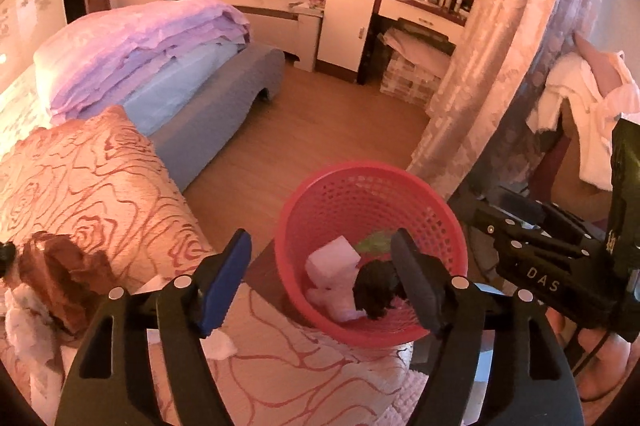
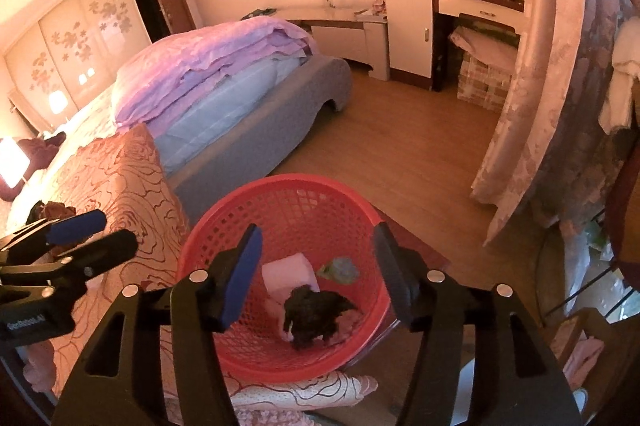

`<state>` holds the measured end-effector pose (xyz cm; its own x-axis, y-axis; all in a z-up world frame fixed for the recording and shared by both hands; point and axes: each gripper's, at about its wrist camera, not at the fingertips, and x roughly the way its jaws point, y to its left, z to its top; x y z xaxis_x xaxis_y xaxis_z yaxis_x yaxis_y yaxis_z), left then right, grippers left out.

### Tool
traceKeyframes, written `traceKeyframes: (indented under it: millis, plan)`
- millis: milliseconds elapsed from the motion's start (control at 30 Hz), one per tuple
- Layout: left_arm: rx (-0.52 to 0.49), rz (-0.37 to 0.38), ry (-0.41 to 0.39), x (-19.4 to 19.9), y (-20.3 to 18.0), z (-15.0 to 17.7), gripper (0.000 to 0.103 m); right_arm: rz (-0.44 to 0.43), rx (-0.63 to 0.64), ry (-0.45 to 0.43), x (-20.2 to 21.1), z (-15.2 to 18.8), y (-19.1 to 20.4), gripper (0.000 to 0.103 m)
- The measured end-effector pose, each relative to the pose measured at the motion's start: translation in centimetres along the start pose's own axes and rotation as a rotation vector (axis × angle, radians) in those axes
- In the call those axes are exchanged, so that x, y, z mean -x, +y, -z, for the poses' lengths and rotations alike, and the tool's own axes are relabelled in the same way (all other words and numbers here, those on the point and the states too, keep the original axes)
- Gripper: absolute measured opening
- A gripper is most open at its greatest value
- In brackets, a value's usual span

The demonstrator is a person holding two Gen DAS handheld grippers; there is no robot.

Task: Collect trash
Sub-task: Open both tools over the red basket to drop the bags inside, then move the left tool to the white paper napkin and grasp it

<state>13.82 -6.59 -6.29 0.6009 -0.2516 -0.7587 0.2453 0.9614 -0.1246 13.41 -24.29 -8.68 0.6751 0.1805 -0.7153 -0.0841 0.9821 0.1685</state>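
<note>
The red mesh basket (image 2: 288, 250) sits by the bed's edge, just below my right gripper (image 2: 316, 274), and it already holds a dark crumpled wad (image 2: 316, 318), a pale folded paper (image 2: 290, 276) and a greenish scrap (image 2: 340, 270). My right gripper hangs over the basket mouth with its jaws spread wide and nothing between them. My left gripper (image 1: 320, 282) is likewise wide open and empty, poised over the near rim with one finger above the rose-patterned bedspread (image 1: 100, 185).

I judge the drop into the basket done, so the step in hand is to go for the next piece. To do it well I would swing my left gripper down to the white crumpled tissue (image 1: 220, 346) lying on the bedspread just under its blue finger, straddle it squarely, and close gently so it bunches rather than slips out.

That tissue shows only in the left wrist view, as does a brown-and-white heap (image 1: 52, 278) at the far left, which may be more trash or a soft toy; the edge distortion leaves me unsure. The right wrist view instead shows the basket's full interior and my left gripper from the side.
</note>
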Motion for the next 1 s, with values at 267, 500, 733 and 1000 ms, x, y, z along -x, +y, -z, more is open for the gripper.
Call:
traceKeyframes:
  millis: [267,500,733,1000]
  plan:
    - [0.034,-0.016,-0.03,2.3,1.0,0.7,0.072,-0.008,0.032,-0.037,1.5,-0.3,1.3,0.058]
    - [0.047,-0.055,-0.058,4.9,2.3,2.3,0.072,-0.043,0.064,-0.063,3.1,-0.1,3.4,0.063]
    - [0.121,-0.105,-0.098,8.8,6.3,4.2,0.072,-0.099,0.125,-0.067,4.3,0.8,7.0,0.063]
    - [0.247,-0.184,-0.129,12.8,12.7,6.3,0.072,-0.143,0.16,-0.049,4.7,1.9,10.1,0.064]
